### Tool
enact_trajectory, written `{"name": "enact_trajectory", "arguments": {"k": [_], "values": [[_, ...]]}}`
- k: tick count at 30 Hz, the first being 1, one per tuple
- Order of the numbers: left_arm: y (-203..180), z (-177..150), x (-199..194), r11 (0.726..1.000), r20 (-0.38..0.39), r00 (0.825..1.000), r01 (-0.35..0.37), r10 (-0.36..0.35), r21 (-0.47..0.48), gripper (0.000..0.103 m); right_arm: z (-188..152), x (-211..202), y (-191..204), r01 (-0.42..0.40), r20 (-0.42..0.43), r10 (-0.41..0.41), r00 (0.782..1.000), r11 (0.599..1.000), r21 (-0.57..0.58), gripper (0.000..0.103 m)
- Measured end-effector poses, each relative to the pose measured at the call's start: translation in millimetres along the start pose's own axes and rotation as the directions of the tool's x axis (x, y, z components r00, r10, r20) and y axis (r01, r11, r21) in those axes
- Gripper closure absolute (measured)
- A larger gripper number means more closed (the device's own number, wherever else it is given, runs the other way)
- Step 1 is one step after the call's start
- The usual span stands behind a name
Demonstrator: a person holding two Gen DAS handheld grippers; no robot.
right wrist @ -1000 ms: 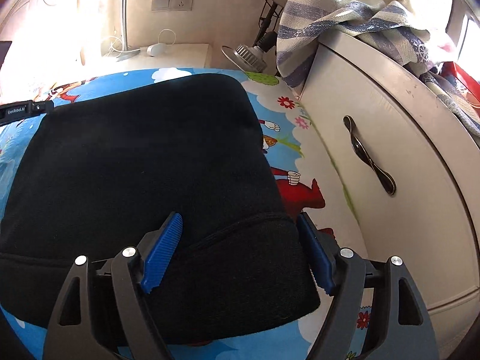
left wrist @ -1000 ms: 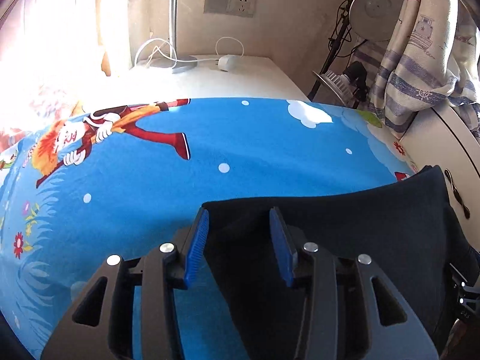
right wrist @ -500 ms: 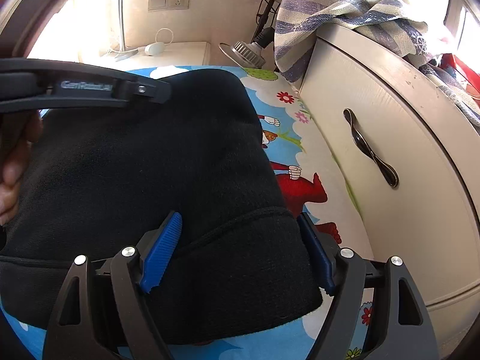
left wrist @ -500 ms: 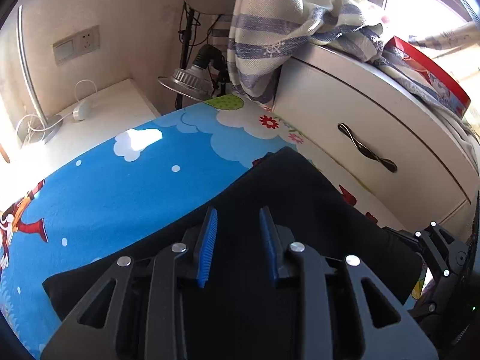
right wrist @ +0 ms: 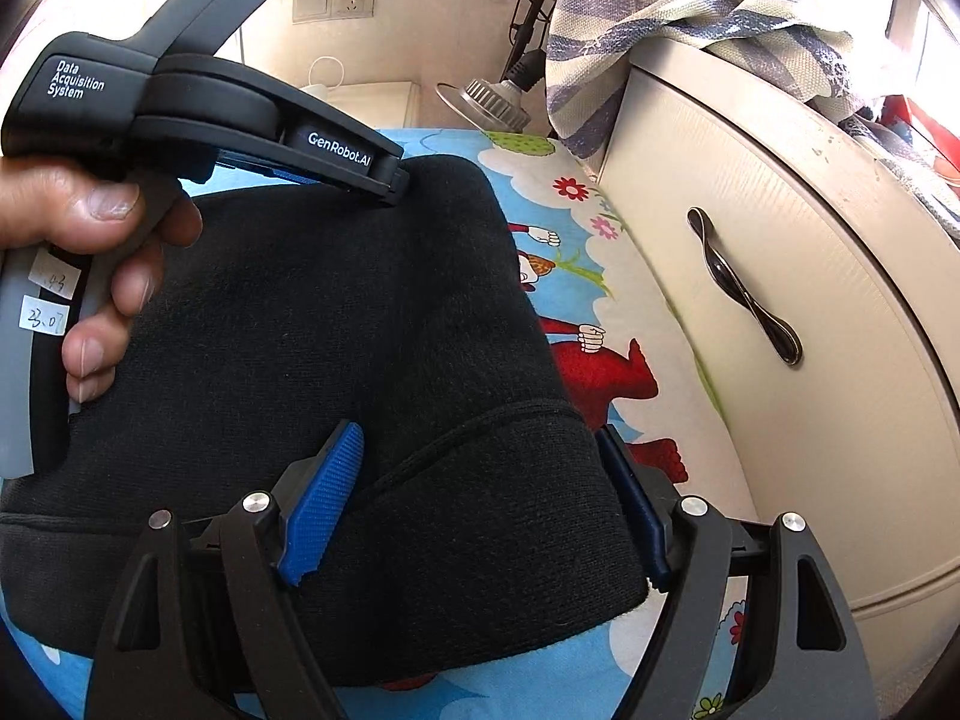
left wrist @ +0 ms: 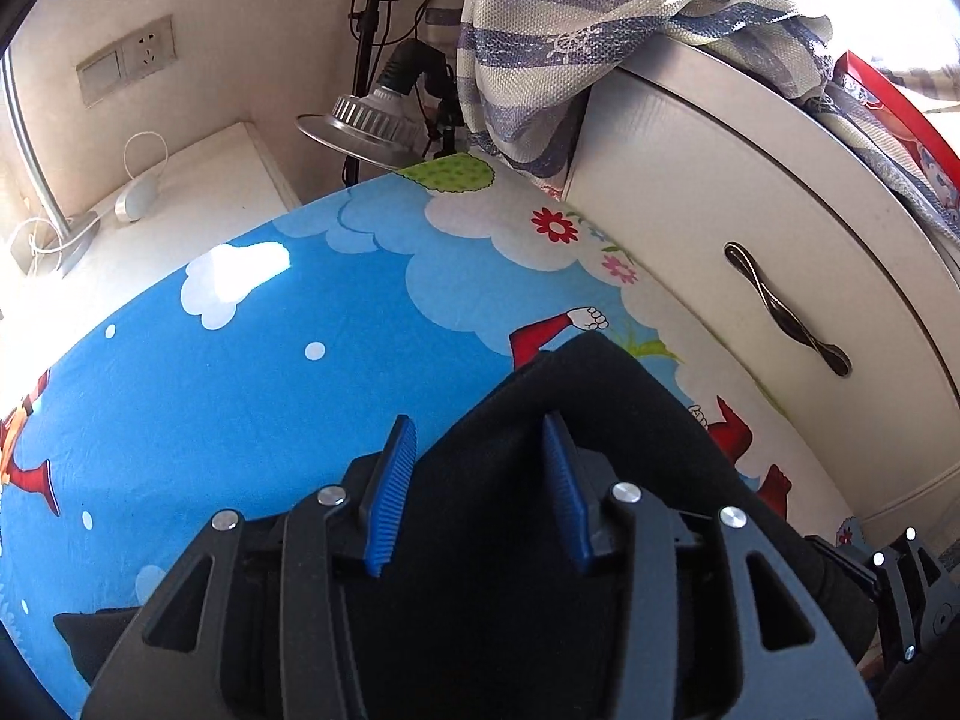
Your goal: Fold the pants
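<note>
Black knit pants (right wrist: 336, 360) lie folded into one thick bundle on the cartoon-printed blue sheet (left wrist: 252, 396), at its near right part, close to the cream cabinet (right wrist: 780, 312). In the right wrist view the bundle's long axis runs from near to far, with a ribbed, stitched band across the near end and a rounded fold at the far end. The fabric is matte and fuzzy, and the surface is mostly smooth.

One left gripper (left wrist: 477, 468) sits over the bundle's far part. Its two blue fingers (left wrist: 390, 480) stand moderately apart, with black cloth showing between and under them; I cannot tell whether they pinch any of it. In the right wrist view this gripper's black body crosses the far left of the pants, held by one bare hand (right wrist: 90, 276).

One right gripper (right wrist: 480, 498) straddles the near banded end, its fingers (right wrist: 324, 504) spread wide on either side of the band, touching or just beside its edges without squeezing it.

Beyond, one metal lamp (left wrist: 366, 126) stands by the wall, and one striped cloth (left wrist: 576, 42) drapes over the cabinet's far corner. One dark handle (right wrist: 744, 294) is on the cabinet front.
</note>
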State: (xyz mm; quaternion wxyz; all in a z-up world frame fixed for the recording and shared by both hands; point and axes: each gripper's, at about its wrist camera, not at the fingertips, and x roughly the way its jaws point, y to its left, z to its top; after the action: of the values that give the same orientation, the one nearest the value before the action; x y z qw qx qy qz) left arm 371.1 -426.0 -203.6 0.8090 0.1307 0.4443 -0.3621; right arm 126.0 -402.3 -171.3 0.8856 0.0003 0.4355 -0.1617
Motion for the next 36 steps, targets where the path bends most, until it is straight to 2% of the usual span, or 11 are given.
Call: {"name": "enact_trajectory", "arguments": {"k": [7,11,17,24,26,29,30,33,35,36], "values": [[-4,1,-2,1.0,0.001,1.0,-0.031,0.031,-0.005,0.058,0,-1,0,0.003,0.001,-0.003,1.0,1.0,0.0,0.027],[-6,0,-1,0.999,0.0,0.999,-0.044,0.044,0.008,0.055,-3,-4,-4,-0.007,0.01,0.007,1.0,1.0,0.009,0.023],[-3,-1,0,0.999,-0.006,0.999,-0.035,0.035,0.003,0.051,-12,-13,-18,-0.066,0.0,0.066,0.998,0.996,0.053,0.019],[-4,-3,0,0.999,-0.009,0.999,-0.039,0.039,0.01,0.05,-18,-36,-35,-0.119,-0.018,0.121,0.992,0.99,0.073,0.014],[-4,-3,0,0.999,-0.009,0.999,-0.038,0.038,0.012,0.05,-18,-47,-43,-0.098,0.014,0.097,0.995,0.992,0.075,0.013],[-7,-2,0,0.998,-0.006,0.998,-0.055,0.055,0.022,0.05,-9,-55,-43,0.009,0.061,-0.012,0.998,0.998,0.057,0.012],[-9,-2,0,0.998,-0.005,0.998,-0.062,0.062,0.026,0.05,-6,-56,-42,0.017,0.08,-0.021,0.997,0.999,0.051,0.012],[-10,-2,-1,0.997,-0.007,0.998,-0.067,0.067,0.031,0.051,8,-64,-39,-0.011,0.159,0.005,0.987,0.999,0.04,0.012],[-10,-1,-1,0.997,-0.008,0.998,-0.065,0.066,0.028,0.051,14,-57,-38,-0.075,0.143,0.067,0.987,0.996,0.052,0.011],[-9,-1,-1,0.998,-0.008,0.998,-0.063,0.064,0.023,0.05,16,-43,-37,-0.112,0.097,0.107,0.99,0.992,0.054,0.011]]}}
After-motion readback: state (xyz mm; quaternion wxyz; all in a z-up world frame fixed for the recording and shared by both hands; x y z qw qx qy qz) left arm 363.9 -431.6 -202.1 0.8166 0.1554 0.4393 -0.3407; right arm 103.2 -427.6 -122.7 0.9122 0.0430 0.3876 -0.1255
